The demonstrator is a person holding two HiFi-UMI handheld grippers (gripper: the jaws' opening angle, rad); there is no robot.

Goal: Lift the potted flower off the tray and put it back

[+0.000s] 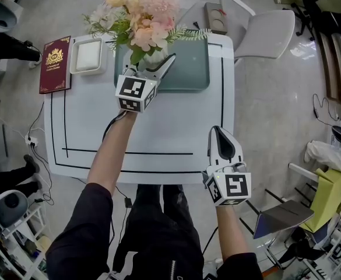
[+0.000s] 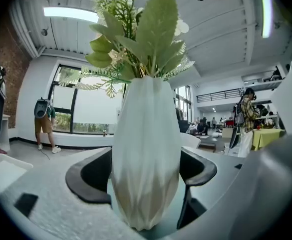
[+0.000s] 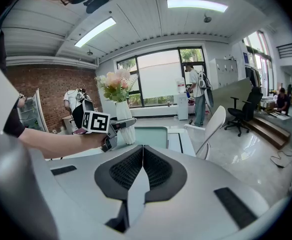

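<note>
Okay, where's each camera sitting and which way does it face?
Head view: on the person's head, down at the table; both forearms, left gripper, right gripper show.
Left gripper view: on the left gripper, facing the vase between its jaws.
Right gripper view: on the right gripper, facing across the table; shut jaws, left forearm.
All share the vase.

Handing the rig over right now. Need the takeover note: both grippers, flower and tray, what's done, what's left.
Left gripper: jaws closed on the flower vase, pads against both its sides.
Right gripper: jaws together, empty, by the near right edge of the table, away from the job.
Vase: upright, base looks down on the green tray at the table's far side.
Done: grip made. Whether a lift has already happened cannot be told.
Left: if not lifted, raise the vase off the tray, set it back, open the jaws.
</note>
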